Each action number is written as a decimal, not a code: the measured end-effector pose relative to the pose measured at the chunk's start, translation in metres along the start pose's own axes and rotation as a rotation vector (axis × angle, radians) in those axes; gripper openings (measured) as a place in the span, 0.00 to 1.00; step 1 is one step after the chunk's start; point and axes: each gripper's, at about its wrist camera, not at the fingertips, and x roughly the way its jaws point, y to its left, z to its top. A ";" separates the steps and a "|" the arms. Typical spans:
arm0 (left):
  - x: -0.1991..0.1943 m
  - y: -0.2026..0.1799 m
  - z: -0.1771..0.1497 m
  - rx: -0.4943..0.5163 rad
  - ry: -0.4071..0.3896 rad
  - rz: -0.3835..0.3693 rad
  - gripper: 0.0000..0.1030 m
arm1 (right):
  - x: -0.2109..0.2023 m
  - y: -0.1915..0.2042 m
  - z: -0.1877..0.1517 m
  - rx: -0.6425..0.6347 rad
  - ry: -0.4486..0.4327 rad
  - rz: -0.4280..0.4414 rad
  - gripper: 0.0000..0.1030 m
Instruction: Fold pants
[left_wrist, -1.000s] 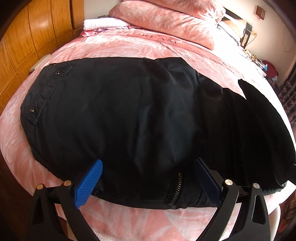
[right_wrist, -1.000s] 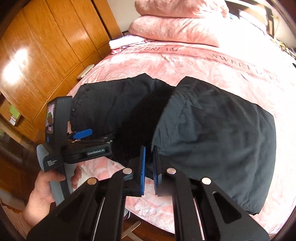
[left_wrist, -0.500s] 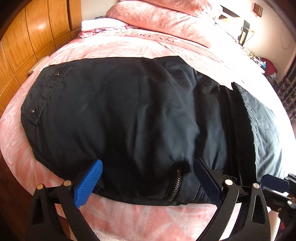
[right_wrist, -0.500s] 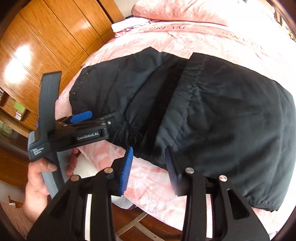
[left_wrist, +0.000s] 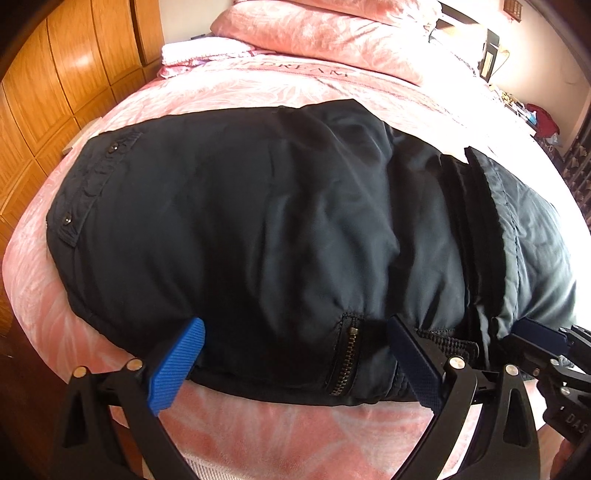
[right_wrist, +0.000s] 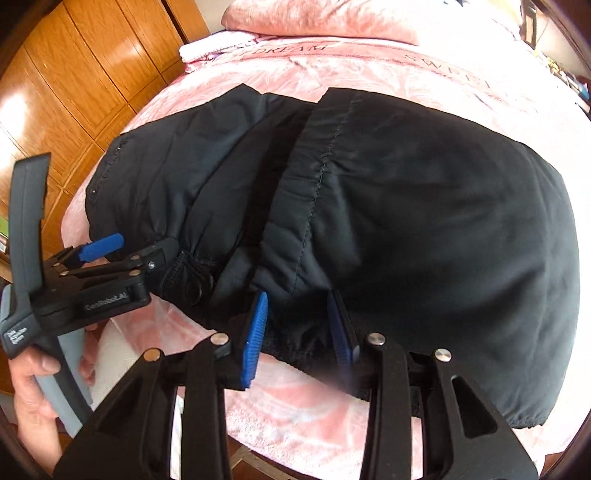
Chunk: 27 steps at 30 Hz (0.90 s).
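black pants (left_wrist: 258, 229) lie on the pink bed (left_wrist: 258, 424), long axis left to right, waistband left, leg hems folded over from the right. left gripper (left_wrist: 295, 354), fingers wide apart, straddles the near edge by the zipper (left_wrist: 347, 354). right gripper (right_wrist: 299, 328), fingers apart, straddles the near hem corner.

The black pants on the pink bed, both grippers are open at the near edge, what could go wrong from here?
1. The black pants lie at the pink bedspread's near edge; a pull toward the person might drag them off.
2. The folded-over leg panel rests loosely, so it may slide or unfold when lifted.
3. The open left gripper straddles the metal zipper; closing there may catch bulky hardware instead of flat cloth. The right gripper is also open.
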 end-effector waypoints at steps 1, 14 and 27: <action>0.000 0.000 0.001 0.003 0.001 0.002 0.96 | 0.000 -0.001 -0.002 0.003 0.003 0.002 0.34; -0.029 0.078 0.006 -0.236 -0.013 -0.103 0.96 | -0.024 0.024 0.019 -0.038 -0.087 0.104 0.34; 0.008 0.207 -0.007 -0.749 0.081 -0.529 0.60 | 0.015 0.027 0.033 -0.021 -0.004 0.090 0.32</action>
